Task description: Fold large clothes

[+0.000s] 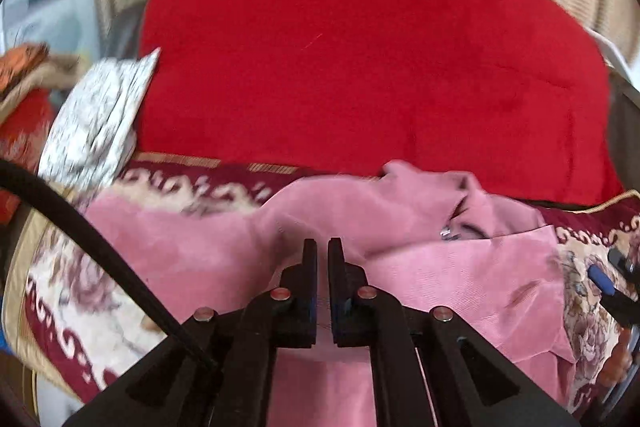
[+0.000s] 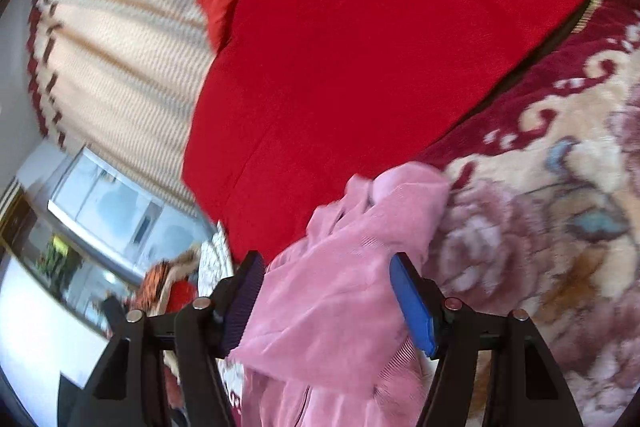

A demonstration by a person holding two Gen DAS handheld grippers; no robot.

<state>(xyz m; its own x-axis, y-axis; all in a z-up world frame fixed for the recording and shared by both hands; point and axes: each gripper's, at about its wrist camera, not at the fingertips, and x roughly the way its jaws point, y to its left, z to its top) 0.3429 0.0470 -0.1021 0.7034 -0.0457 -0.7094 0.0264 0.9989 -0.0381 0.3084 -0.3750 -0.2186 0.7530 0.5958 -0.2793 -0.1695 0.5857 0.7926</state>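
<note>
- The left gripper point(image 1: 322, 247) is sitting with its black jaws drawn nearly together, pinching a fold of the pink corduroy garment point(image 1: 224, 247) that is draping down between them.
- The ribbed, soft garment is lying crumpled across a plush floral blanket point(image 1: 80, 307) in cream and maroon, in front of a smooth red quilt point(image 1: 360, 67).
- A white patterned cushion point(image 1: 100, 115) is leaning beside the quilt's left edge.
- The right gripper point(image 2: 324, 267) is standing about half open, its blue-padded fingers point(image 2: 412, 303) flanking a bunched part of the same garment; blur makes contact uncertain.
- Cream pleated curtains point(image 2: 120, 47) are hanging behind.
</note>
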